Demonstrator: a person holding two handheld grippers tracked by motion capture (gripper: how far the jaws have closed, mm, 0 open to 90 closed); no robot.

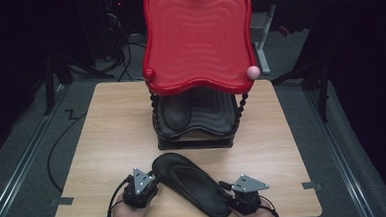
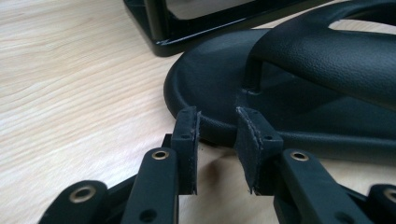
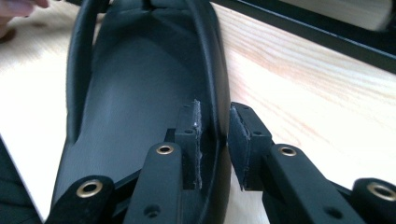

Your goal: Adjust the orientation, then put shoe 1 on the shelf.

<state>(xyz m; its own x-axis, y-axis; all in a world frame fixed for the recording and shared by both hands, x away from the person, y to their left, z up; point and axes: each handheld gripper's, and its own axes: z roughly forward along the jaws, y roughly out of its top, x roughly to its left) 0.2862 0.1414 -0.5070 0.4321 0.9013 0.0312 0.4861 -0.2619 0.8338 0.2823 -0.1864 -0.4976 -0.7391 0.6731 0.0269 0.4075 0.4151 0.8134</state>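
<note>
Fingers (image 3: 212, 140) straddle black sandal (image 1: 192, 181) rim; no writing readable.

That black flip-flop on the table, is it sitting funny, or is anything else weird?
A little. The black flip-flop lies alone and slantwise at the table's front edge, while its partner already sits on the lower shelf of the rack. The pink knob on the red tray mismatches the red knob.

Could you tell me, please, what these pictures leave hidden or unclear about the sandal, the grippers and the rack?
- High view: the rack's lower shelf is shadowed by the red tray; the dark shoe there shows only in part.
- Left gripper view: the sandal is cut off at the right edge.
- Right gripper view: whether the pads press the sandal's rim is unclear.
</note>
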